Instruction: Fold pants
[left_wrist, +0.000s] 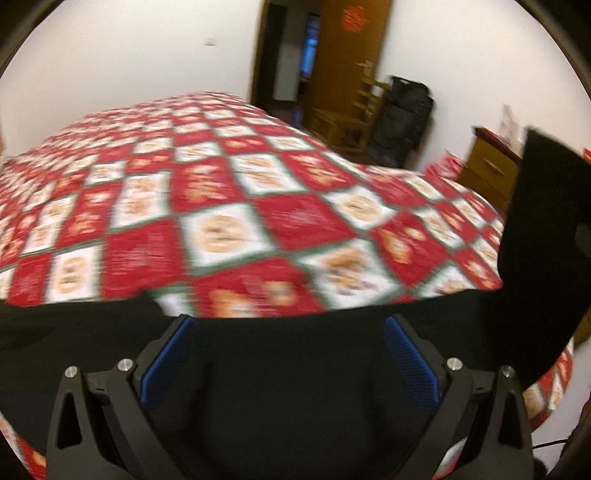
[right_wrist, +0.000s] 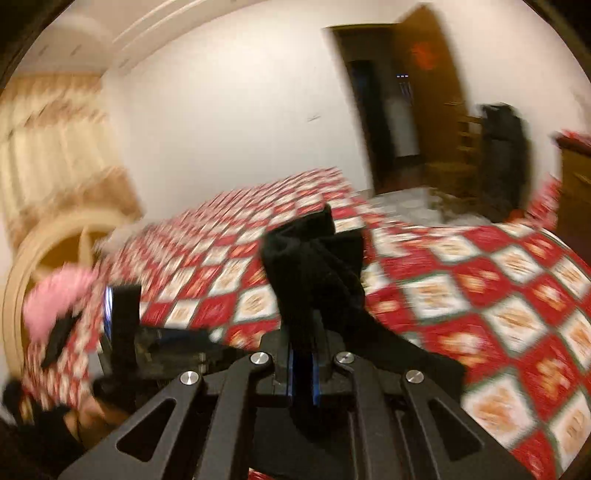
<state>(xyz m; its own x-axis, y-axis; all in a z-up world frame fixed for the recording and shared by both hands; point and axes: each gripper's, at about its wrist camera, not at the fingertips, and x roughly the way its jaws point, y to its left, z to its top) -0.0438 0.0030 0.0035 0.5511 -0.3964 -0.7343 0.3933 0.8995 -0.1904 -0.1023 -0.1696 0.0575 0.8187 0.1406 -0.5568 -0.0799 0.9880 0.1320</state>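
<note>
Black pants (left_wrist: 288, 369) lie across the near part of a bed with a red and white checked cover (left_wrist: 221, 206). In the left wrist view my left gripper (left_wrist: 290, 328) is open, its blue pads (left_wrist: 168, 362) spread wide just above the black cloth. A raised part of the pants (left_wrist: 535, 229) hangs at the right. In the right wrist view my right gripper (right_wrist: 303, 332) is shut on a bunched fold of the black pants (right_wrist: 314, 266) and holds it up above the bed cover (right_wrist: 480, 295). Both views are blurred by motion.
A dark open doorway (left_wrist: 291, 74) and wooden door are behind the bed. A black bag (left_wrist: 402, 118) and wooden chair stand by it. A wooden cabinet (left_wrist: 487, 173) is at the right. A pink fluffy thing (right_wrist: 55, 299) and the other gripper's body (right_wrist: 125, 317) show at the left.
</note>
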